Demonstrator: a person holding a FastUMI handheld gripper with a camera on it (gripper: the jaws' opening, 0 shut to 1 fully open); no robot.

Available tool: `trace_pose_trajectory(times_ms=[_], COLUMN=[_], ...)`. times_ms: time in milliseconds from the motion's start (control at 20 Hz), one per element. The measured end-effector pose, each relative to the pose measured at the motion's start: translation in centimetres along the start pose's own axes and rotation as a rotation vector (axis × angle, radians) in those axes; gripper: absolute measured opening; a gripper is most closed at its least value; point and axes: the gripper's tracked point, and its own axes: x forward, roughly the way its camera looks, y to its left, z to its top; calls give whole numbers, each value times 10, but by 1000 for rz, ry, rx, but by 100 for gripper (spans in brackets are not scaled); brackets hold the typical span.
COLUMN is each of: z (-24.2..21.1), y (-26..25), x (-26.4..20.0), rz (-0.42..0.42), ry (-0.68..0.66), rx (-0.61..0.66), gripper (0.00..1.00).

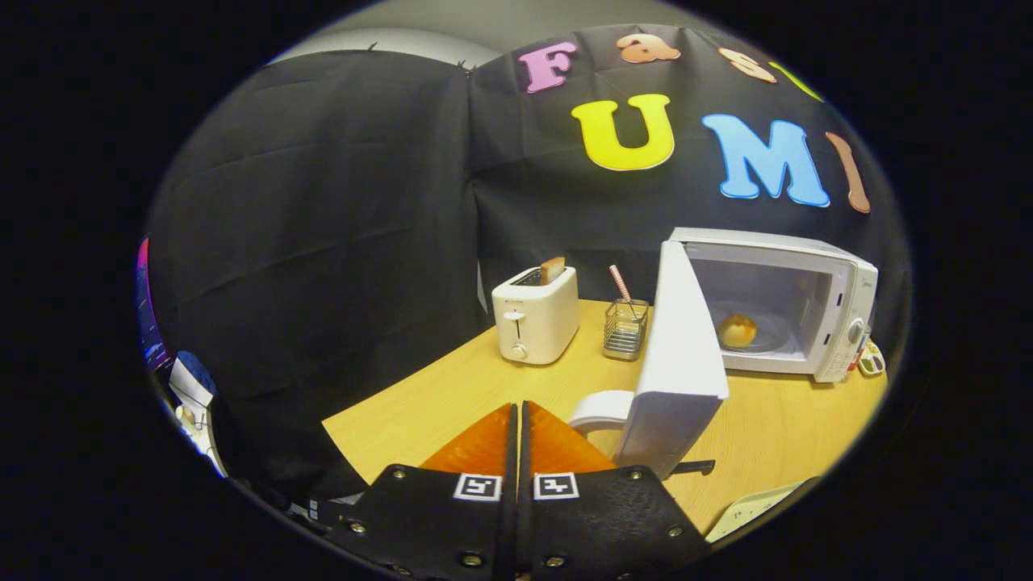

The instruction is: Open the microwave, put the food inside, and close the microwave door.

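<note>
Gripper view: a white box-shaped microwave (807,315) is seen at the far right of the light wooden tabletop (775,428), its white door (674,363) swung wide open toward the gripper. A round golden piece of food (738,330) lies on the glass turntable inside the cavity. The jaws (516,415) are pressed together with nothing held, set just left of the door's near edge. A white rounded cup-like object (601,410) is partly hidden behind the door, just ahead of the jaws. Further back stand a wire mesh holder (625,329) with a striped straw and a white toaster (535,315) with a slice of bread in it.
</note>
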Motion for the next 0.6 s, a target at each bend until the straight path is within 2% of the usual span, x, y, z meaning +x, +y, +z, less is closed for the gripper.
trace_pose_trajectory(times_ms=[600], z=[-4], y=[-57], x=[-30], rz=[-87], ry=[6], rx=[21], gripper=[1])
